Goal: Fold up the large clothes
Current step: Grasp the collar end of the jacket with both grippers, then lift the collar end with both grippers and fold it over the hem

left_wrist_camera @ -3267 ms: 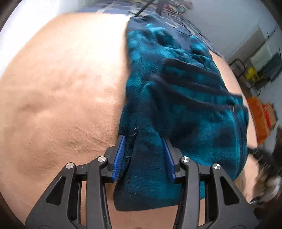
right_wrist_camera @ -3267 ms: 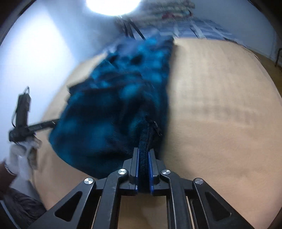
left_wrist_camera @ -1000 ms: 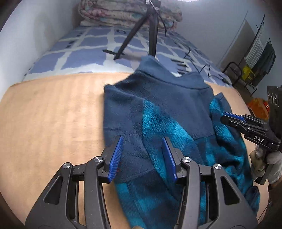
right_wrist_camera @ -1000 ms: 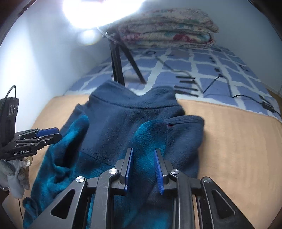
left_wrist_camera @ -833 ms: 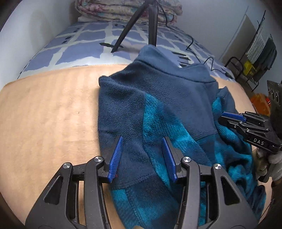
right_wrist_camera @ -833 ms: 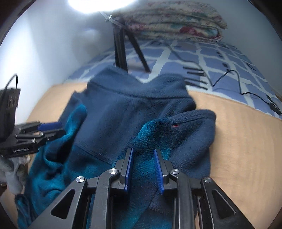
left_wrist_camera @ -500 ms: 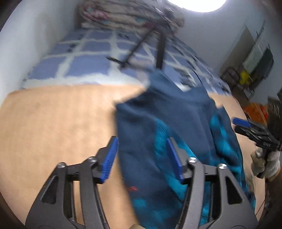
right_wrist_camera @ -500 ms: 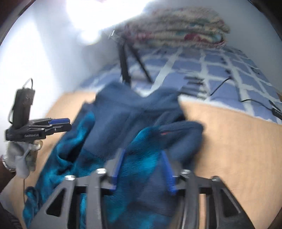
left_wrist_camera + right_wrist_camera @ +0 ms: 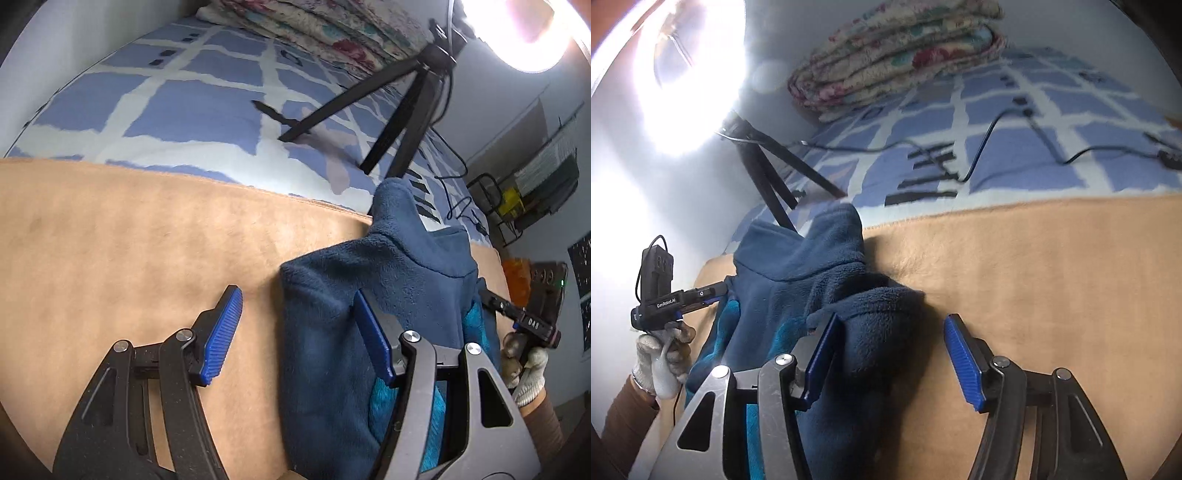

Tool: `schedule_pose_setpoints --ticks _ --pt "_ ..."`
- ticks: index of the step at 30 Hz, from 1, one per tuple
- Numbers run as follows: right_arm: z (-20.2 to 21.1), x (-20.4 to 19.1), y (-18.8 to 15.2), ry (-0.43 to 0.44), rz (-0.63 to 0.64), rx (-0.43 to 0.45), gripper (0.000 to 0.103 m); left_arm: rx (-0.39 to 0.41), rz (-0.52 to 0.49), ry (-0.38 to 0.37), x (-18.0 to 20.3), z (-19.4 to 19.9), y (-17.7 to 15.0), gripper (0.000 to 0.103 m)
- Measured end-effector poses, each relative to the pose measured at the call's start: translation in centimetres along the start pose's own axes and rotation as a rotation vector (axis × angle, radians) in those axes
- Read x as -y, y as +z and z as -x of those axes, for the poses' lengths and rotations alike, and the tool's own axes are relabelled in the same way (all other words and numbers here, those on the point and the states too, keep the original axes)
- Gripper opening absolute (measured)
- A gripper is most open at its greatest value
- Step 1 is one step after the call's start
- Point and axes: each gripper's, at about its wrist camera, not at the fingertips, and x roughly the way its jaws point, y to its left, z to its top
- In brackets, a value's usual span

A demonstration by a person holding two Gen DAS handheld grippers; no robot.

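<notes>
A navy and teal fleece jacket lies folded lengthwise on a tan blanket, its collar toward the far end. My left gripper is open over the jacket's left edge. That edge lies between the pads without being pressed. In the right wrist view the same jacket lies to the left. My right gripper has its jaws opening, and the jacket's right fold sits loose between them, beside the left pad. Each view shows the other gripper across the jacket: the right gripper and the left gripper, in gloved hands.
A black tripod stands on the blue checked sheet just past the collar. Cables trail over the sheet. A folded floral quilt lies at the head. A bright lamp glares. A rack stands off to the right.
Both grippers have opened wider and swung outward to the jacket's side edges, left one leftward, right one rightward. The right gripper, earlier shut on the jacket's zipper edge, has let it go.
</notes>
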Motion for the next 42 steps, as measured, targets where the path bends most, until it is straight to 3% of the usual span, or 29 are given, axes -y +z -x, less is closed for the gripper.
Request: schedule_pose_setpoints --ticks 2,4,6,8,9,13,28,35,42 --pt "-0.7 0.0 0.4 0.025 -0.004 0.004 0.062 0.001 -0.024 0.012 0.7 -0.4 0.0 0.062" --pt "-1.1 -0.1 0.7 0.042 -0.013 -0.001 0.062 0.003 -0.040 0.021 1.4 -0.7 -0.2 0.050" --pt "-1.3 -0.6 0.8 0.039 -0.007 -0.003 0.052 -0.002 -0.064 0.017 2.1 -1.1 -0.6 0.029" --pt "-1.6 -1.3 0.7 0.032 0.018 -0.016 0.022 0.009 -0.096 0.032 2.8 -1.1 -0.8 0.017" --pt "-1.6 -1.7 0.6 0.032 0.034 -0.019 0.016 0.013 -0.107 0.032 3.1 -0.9 -0.9 0.013" --pt "-0.7 -3.7 0.4 -0.028 0.103 0.000 0.008 0.058 -0.118 0.019 3.9 0.9 -1.3 0.010" --pt "8.1 -9.1 -1.1 -0.032 0.202 0.130 0.006 0.179 -0.123 -0.078 7.0 10.5 -5.0 0.009" --pt "13.4 -11.5 -3.9 -0.008 0.223 0.179 0.006 0.231 -0.161 -0.107 9.1 16.6 -8.3 0.009" --pt "18.3 -14.0 -9.1 -0.015 0.232 0.190 0.006 0.234 -0.207 -0.101 11.7 22.5 -13.7 0.009"
